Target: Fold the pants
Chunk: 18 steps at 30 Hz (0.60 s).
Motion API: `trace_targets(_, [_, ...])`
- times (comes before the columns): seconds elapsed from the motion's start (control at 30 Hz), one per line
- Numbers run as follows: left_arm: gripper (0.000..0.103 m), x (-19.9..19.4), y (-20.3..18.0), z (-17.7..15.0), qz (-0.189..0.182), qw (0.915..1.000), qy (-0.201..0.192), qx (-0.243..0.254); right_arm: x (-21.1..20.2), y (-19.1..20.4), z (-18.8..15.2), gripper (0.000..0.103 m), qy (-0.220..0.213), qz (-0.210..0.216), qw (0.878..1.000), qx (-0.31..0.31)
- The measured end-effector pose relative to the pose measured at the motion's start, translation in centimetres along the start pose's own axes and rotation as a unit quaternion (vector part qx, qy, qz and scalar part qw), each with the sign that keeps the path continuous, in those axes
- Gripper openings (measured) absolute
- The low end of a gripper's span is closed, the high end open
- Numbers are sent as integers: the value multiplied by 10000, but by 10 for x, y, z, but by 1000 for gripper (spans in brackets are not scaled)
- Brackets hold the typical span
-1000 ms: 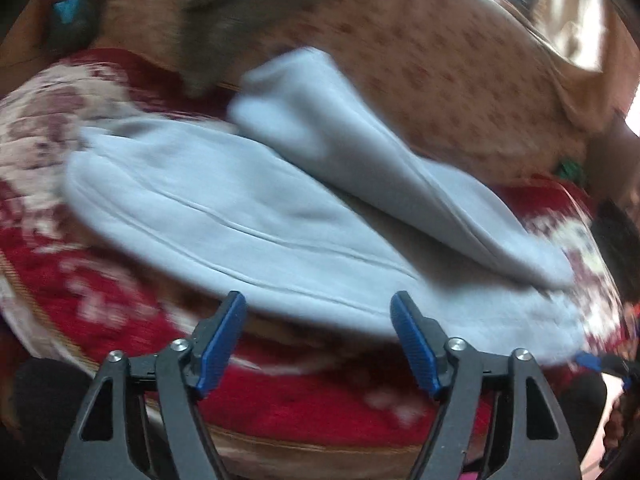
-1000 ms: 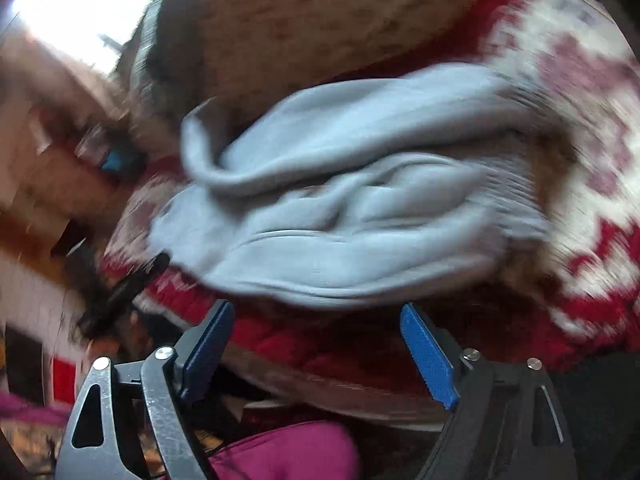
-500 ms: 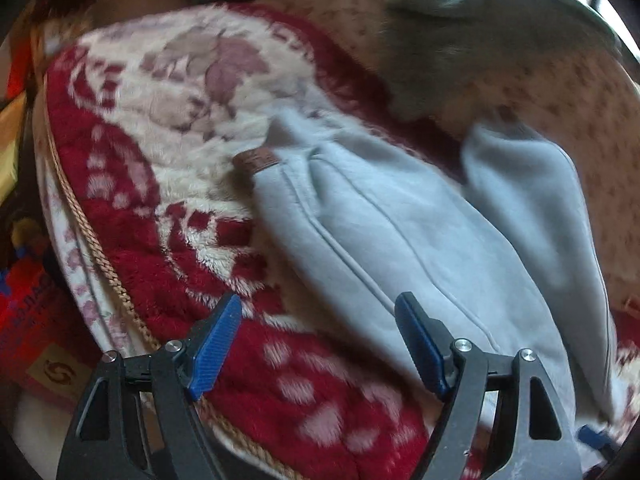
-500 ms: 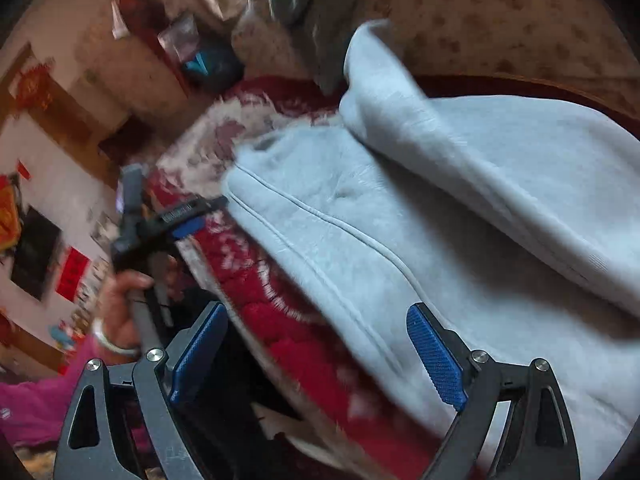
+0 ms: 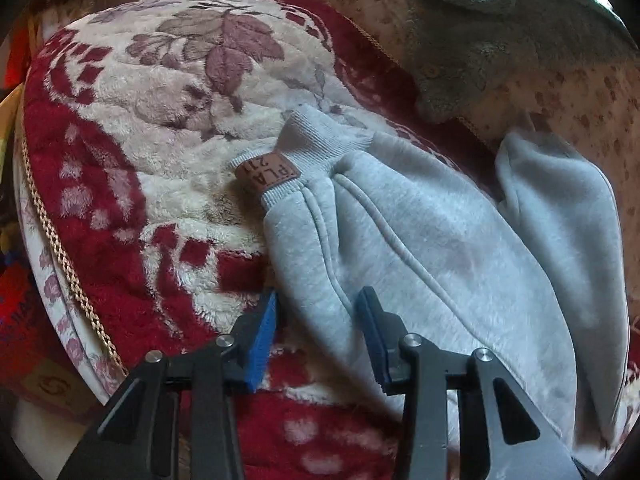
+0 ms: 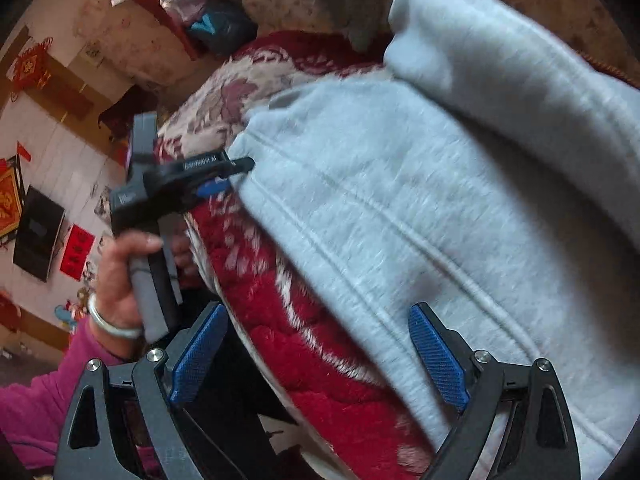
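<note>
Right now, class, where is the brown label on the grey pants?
In the left wrist view, the brown label sits left of centre on the ribbed cuff of the grey pants, over the cream floral patch of the red blanket, above the left gripper.

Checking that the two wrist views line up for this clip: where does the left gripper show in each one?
Left wrist view: the left gripper fills the bottom centre, its jaws closing around the near edge of the grey pants.
Right wrist view: it sits at middle left, side-on, tips at the pants' left edge.
Shared landmark: the red and cream floral blanket under the pants.
</note>
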<state>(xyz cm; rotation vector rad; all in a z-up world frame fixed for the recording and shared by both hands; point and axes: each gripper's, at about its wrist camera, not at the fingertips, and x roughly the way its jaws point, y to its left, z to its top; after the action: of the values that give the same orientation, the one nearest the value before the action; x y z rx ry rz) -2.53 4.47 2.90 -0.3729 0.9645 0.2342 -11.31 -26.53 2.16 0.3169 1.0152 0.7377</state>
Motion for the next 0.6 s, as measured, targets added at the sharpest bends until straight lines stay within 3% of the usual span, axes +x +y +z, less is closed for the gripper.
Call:
trace_targets(0.07, [40, -1, 3, -1, 30, 10000, -43, 71, 6, 5, -1, 99, -25, -75, 9998, -171])
trace_targets(0.17, [27, -10, 1, -5, 264, 9994, -145, 195, 5, 7, 1, 100, 26, -67, 9998, -175])
trace_targets(0.27, [28, -18, -2, -6, 330, 9987, -238, 316, -1, 8, 6, 100, -4, -9, 9998, -177])
trace_targets(0.33, [35, -26, -5, -7, 367, 9983, -280, 358, -9, 8, 10, 100, -149, -37, 9997, -163])
trace_targets(0.4, [65, -32, -8, -7, 309, 9984, -332, 324, -21, 7, 12, 100, -268, -79, 9994, -215])
trace_targets(0.47, [70, -40, -13, -6, 193, 9983, -442, 315, -34, 5, 15, 100, -395, -112, 9988, -260])
trace_targets(0.6, [71, -51, -36, -9, 387, 9949, -639, 676, -53, -3, 16, 100, -615, -90, 9980, -149])
